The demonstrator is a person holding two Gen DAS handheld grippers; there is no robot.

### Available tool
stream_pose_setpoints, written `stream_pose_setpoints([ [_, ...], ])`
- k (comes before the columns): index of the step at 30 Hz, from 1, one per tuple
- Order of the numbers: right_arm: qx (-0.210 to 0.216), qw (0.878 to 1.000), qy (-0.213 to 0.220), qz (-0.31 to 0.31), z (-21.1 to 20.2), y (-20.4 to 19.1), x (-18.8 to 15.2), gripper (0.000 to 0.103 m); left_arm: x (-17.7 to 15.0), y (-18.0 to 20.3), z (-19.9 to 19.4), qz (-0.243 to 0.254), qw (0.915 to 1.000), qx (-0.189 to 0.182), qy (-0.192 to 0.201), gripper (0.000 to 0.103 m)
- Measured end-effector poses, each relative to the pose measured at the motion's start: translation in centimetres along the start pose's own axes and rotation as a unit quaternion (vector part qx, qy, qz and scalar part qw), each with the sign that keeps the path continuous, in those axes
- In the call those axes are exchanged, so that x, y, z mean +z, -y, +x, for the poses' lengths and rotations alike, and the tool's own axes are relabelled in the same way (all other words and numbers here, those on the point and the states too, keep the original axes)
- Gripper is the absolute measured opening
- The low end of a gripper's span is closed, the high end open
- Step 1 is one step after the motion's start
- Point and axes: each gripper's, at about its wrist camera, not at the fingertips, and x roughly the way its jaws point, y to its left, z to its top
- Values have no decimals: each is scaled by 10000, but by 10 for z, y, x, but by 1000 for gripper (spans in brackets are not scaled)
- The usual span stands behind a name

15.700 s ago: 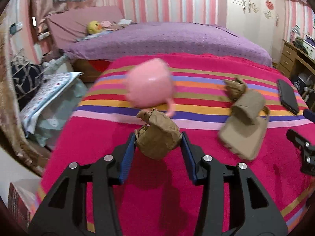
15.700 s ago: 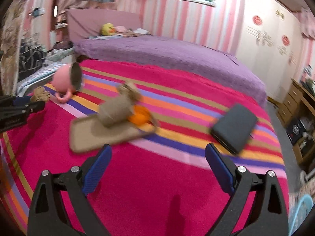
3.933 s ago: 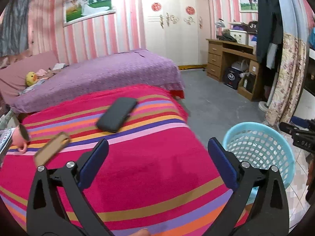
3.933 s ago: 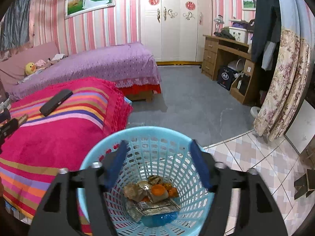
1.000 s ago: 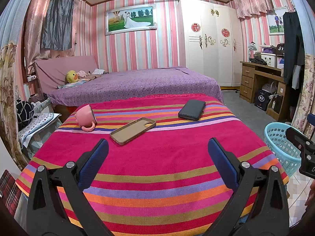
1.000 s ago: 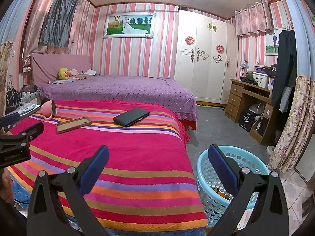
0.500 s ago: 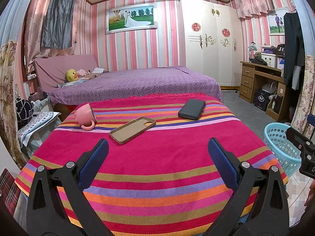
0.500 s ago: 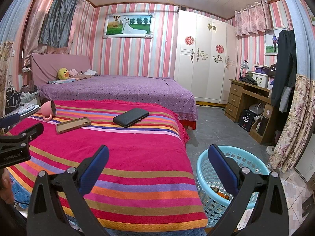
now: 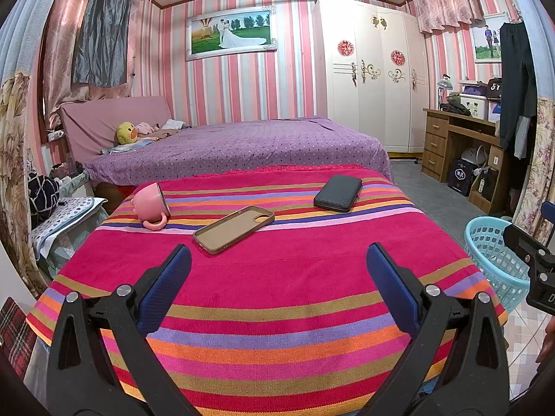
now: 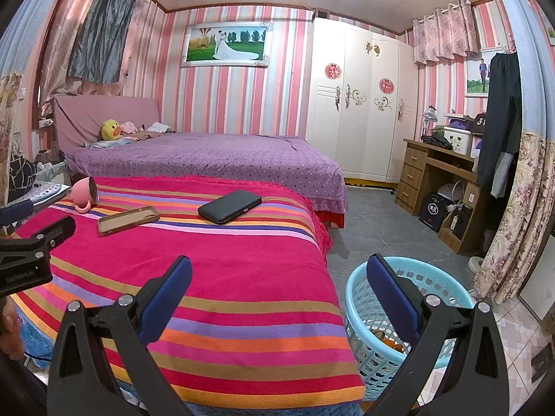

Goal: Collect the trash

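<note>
A striped blanket (image 9: 270,277) in red, pink, orange and purple covers the table in front. Both grippers hang over its near edge.

In the left wrist view, the pink cup (image 9: 150,204) lies on its side at about 10 o'clock from the left gripper (image 9: 277,270). Its handle touches the blanket. Just to the right of the cup lies a brown phone case (image 9: 233,229), flat, with its open side up, at about 11 o'clock. Farther right, at 1 o'clock, lies a black wallet (image 9: 338,192), flat and apart from the case. The left gripper is spread wide with nothing between its blue fingers (image 9: 166,287).

At 3 o'clock, on the floor past the blanket's right edge, stands the blue trash basket (image 9: 492,260). The tip of the right gripper pokes in front of it there.

In the right wrist view, the right gripper (image 10: 277,270) is spread wide too and holds nothing. Its right finger is in front of the basket (image 10: 374,357). Some trash (image 10: 388,339) lies at the bottom of the basket, with an orange bit showing. The rest is hidden.

A purple bed (image 10: 215,159) stands behind the table.
</note>
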Motion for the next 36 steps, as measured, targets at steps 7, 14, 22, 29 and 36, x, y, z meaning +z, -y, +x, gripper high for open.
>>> stream_pose_setpoints([
  [7,-2,10000,-1,1,0,0,0,98,0,0,0,-2,10000,-1,-2,98],
  [14,-15,10000,-1,5,1,1,0,98,0,0,0,-1,10000,0,0,98],
  [22,-17,10000,-6,4,1,1,0,98,0,0,0,-1,10000,-1,1,98],
  [29,-20,10000,-8,4,2,1,0,98,0,0,0,-2,10000,0,5,98],
  [36,-22,10000,-5,4,2,0,0,98,0,1,0,-2,10000,-4,8,98],
])
